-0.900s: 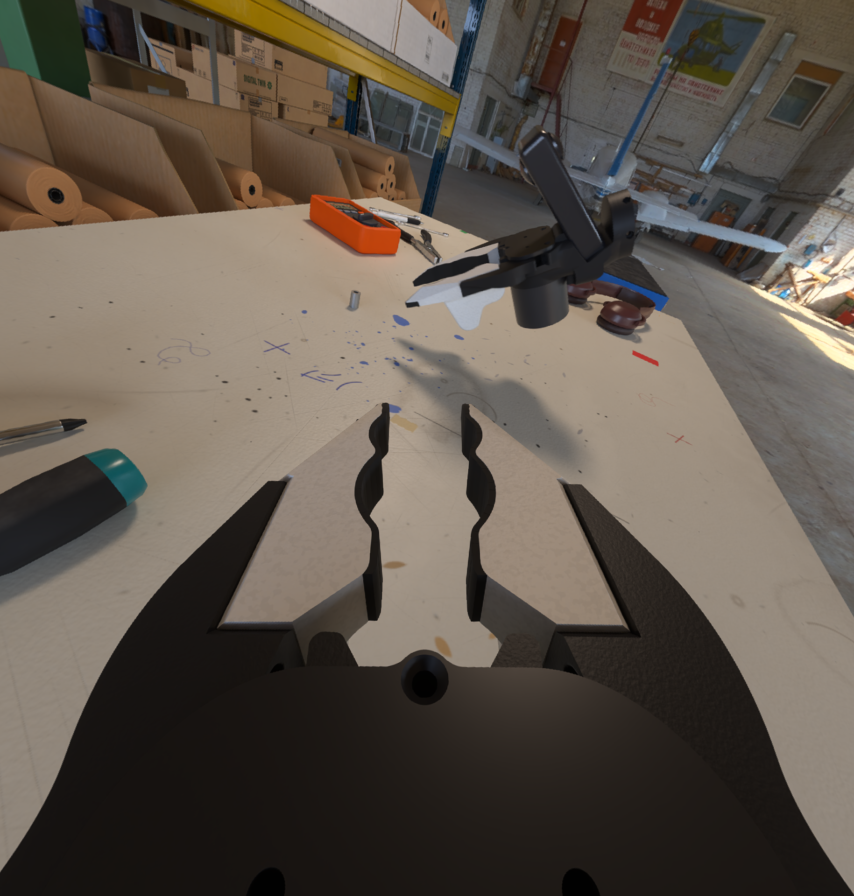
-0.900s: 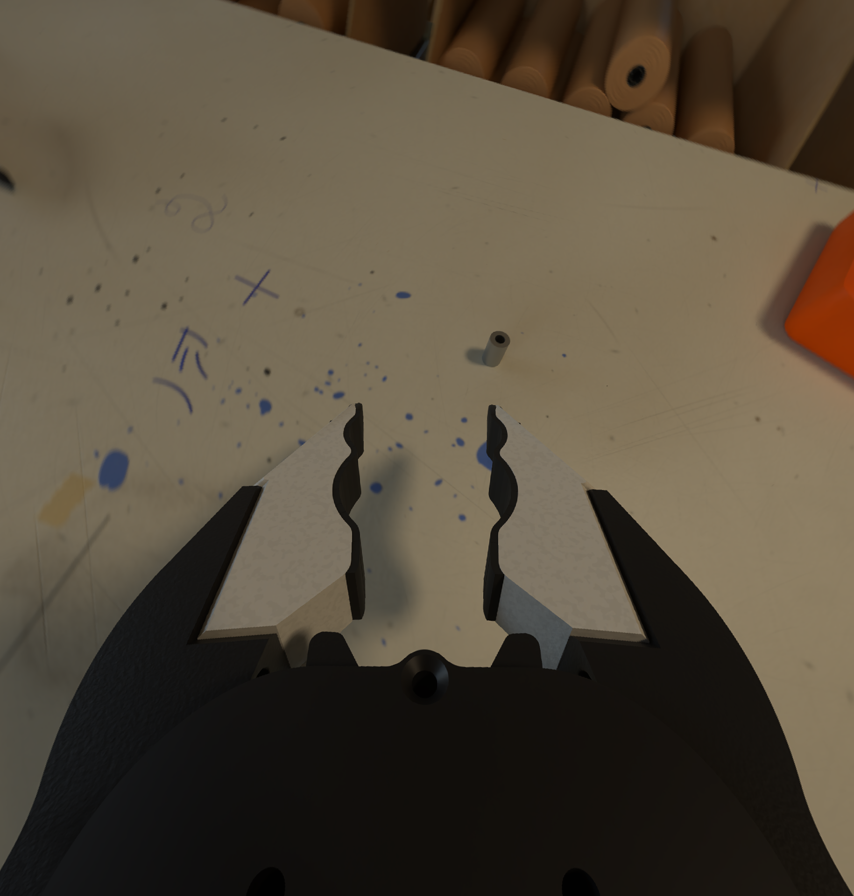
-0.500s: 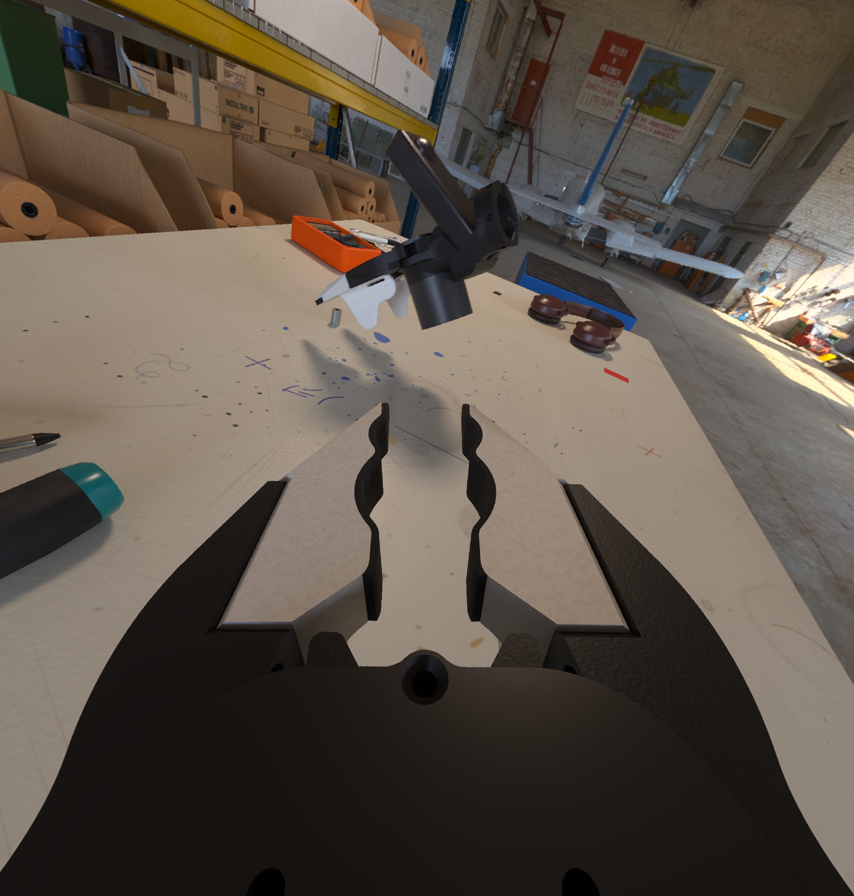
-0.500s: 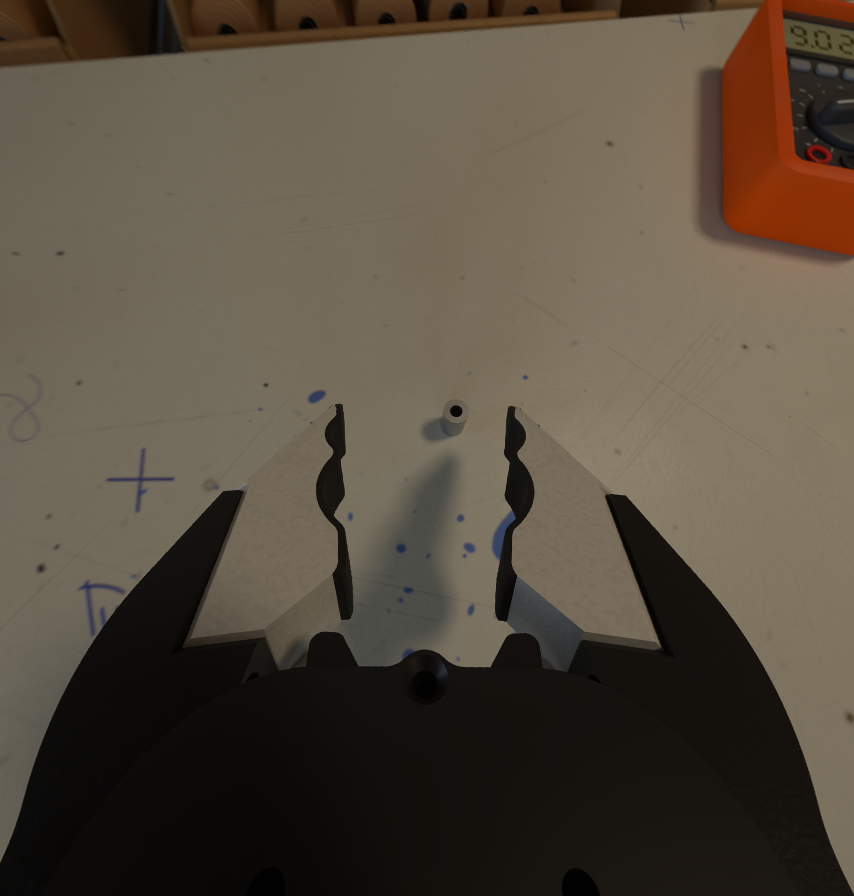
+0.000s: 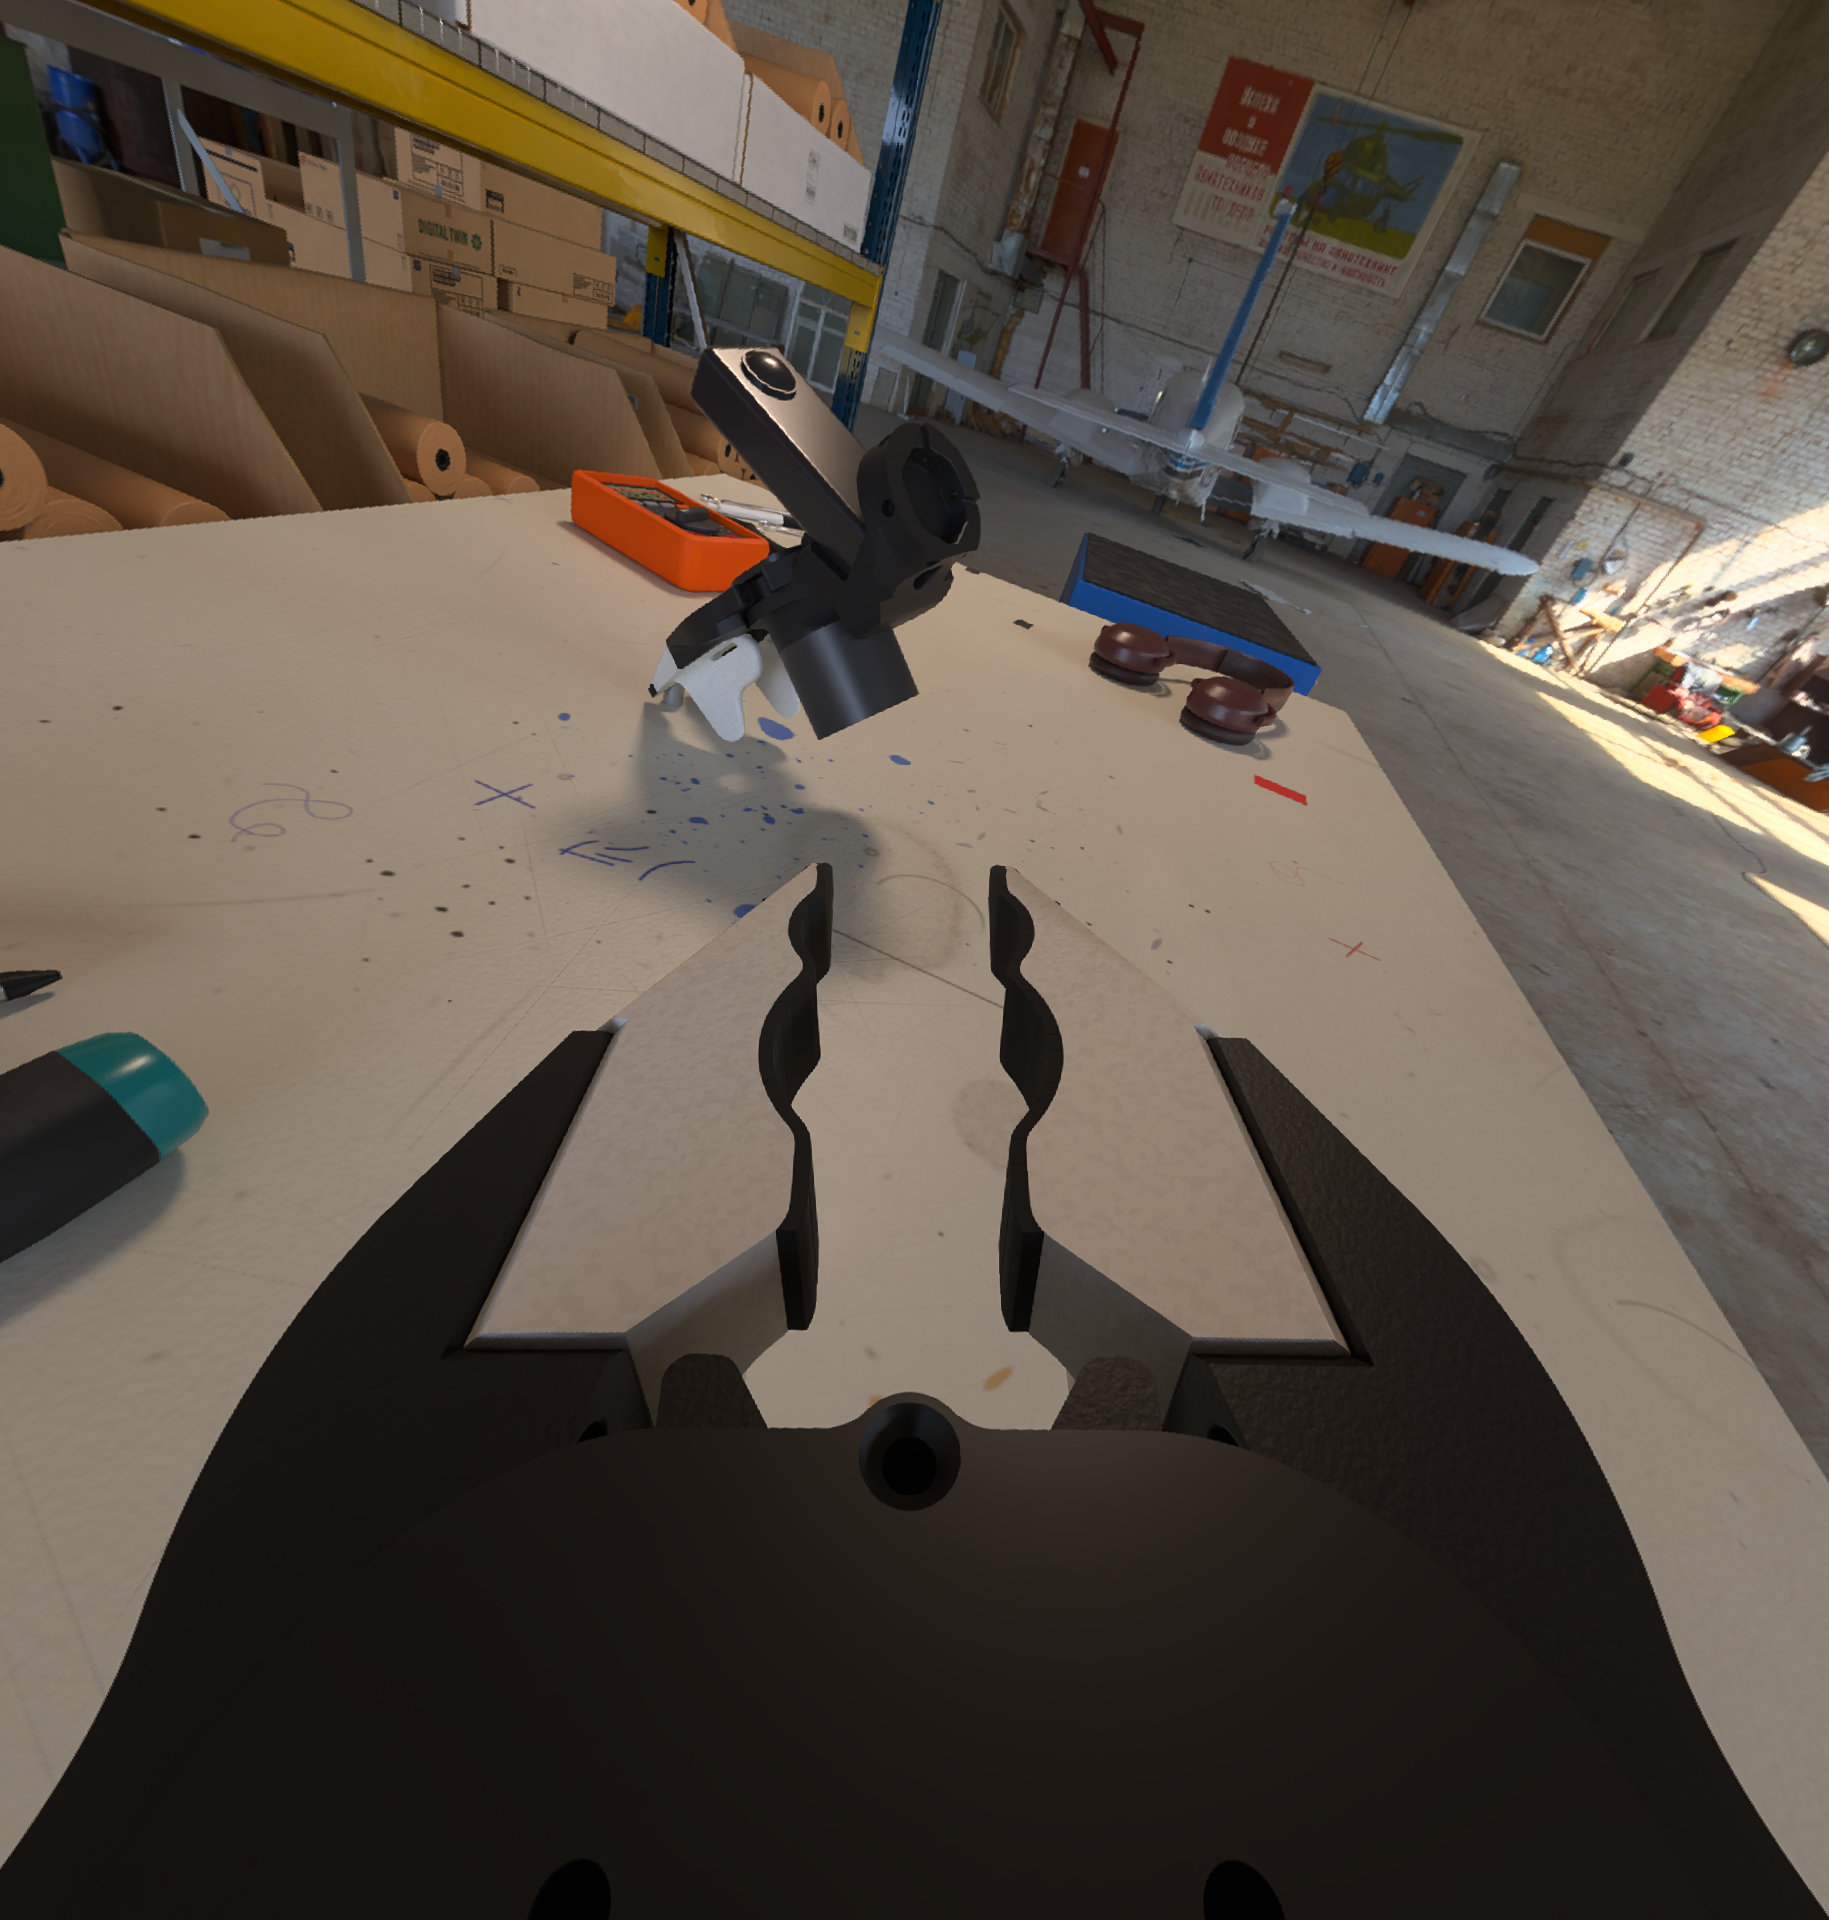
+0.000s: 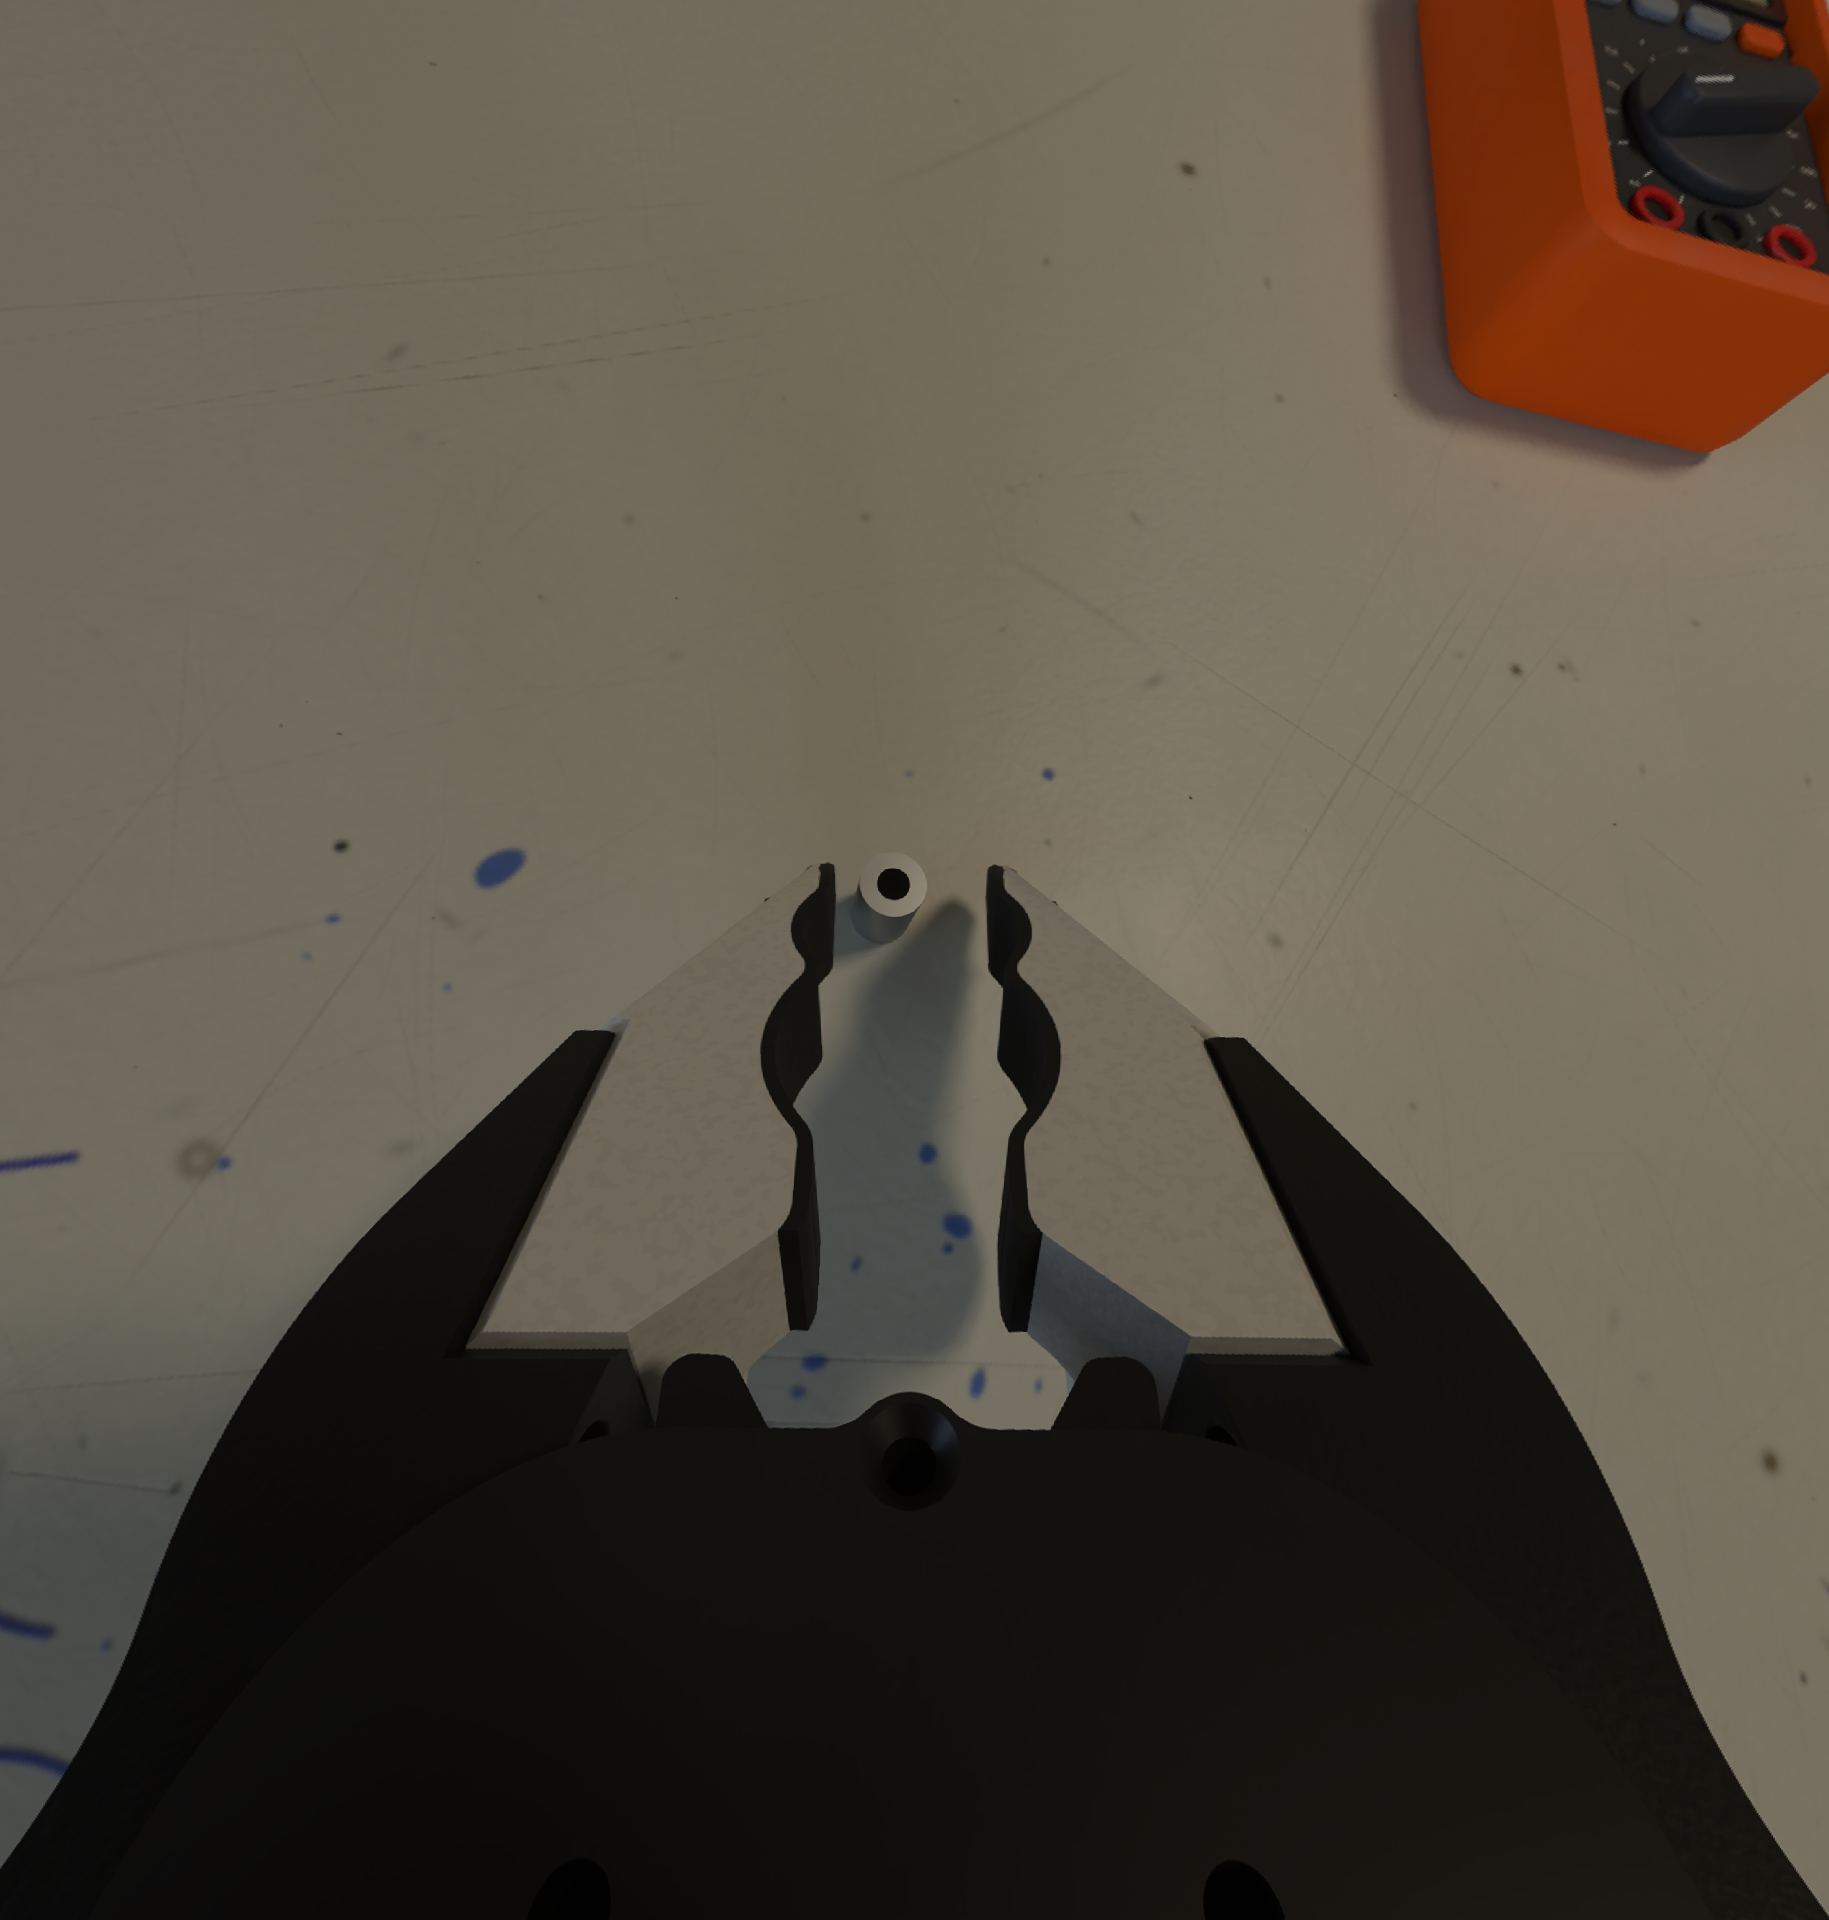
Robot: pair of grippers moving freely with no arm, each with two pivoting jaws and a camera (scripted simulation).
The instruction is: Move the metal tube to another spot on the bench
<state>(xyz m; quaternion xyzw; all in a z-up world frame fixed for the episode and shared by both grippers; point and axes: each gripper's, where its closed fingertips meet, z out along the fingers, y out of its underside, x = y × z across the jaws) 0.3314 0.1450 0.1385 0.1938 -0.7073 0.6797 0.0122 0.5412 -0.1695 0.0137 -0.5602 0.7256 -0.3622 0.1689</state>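
Observation:
The metal tube (image 6: 892, 900) is a short grey cylinder standing upright on the bench (image 6: 681, 520). In the right wrist view it sits between my right gripper's (image 6: 908, 878) fingertips, close to the left finger and apart from the right one. The right gripper is open and low over the bench. In the left wrist view the right gripper (image 5: 697, 696) tilts down at mid-bench, and its white fingers mostly hide the tube. My left gripper (image 5: 910, 883) is open and empty, hovering over the near part of the bench.
An orange multimeter (image 6: 1658, 229) lies far right of the tube and also shows in the left wrist view (image 5: 661, 530). A black screwdriver handle with a teal end (image 5: 68, 1132) and a pen tip (image 5: 6, 987) lie at the left. Brown earmuffs (image 5: 1190, 675) and a blue-edged pad (image 5: 1190, 603) sit near the right edge.
My right gripper has moved forward and down until the tube stands between its fingertips, and its jaws have narrowed. The left gripper has shifted only a little and its opening is unchanged.

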